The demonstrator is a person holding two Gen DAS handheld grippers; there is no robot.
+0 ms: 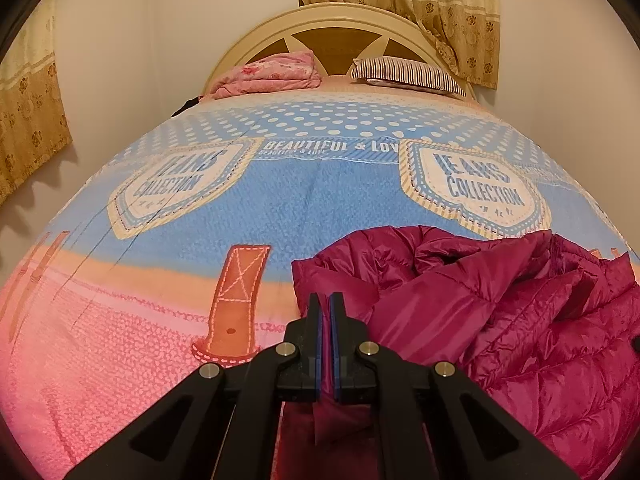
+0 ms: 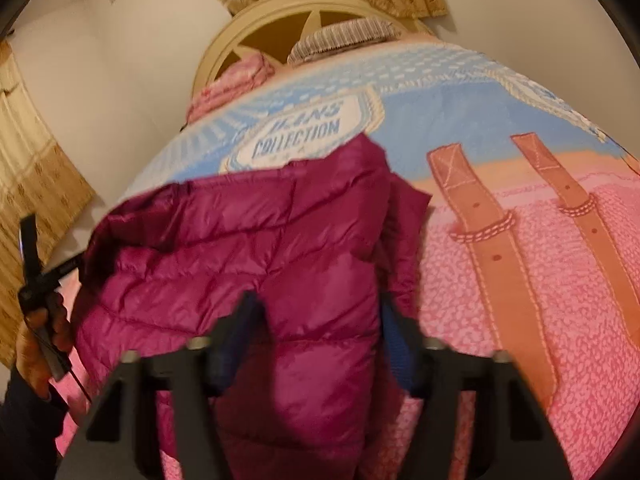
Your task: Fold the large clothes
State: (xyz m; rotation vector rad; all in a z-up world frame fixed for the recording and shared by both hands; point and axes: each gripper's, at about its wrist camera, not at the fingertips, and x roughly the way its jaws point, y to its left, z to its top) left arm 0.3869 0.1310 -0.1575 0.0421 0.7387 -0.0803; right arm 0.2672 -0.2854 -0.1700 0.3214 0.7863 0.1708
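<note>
Right wrist view: your jaws straddle the jacket (image 2: 248,248).

Your right gripper (image 2: 316,320) has a padded fold between its jaws, grip unclear; the jacket runs away toward the headboard (image 2: 224,52). Your left gripper (image 1: 325,312), jaws together on a thin edge, has the heap to its right on the bed (image 1: 160,280).

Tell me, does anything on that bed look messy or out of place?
Only the magenta puffer jacket: it lies crumpled in a heap on the bedspread, not flat. The pillow and pink blanket sit tidily by the headboard.
</note>
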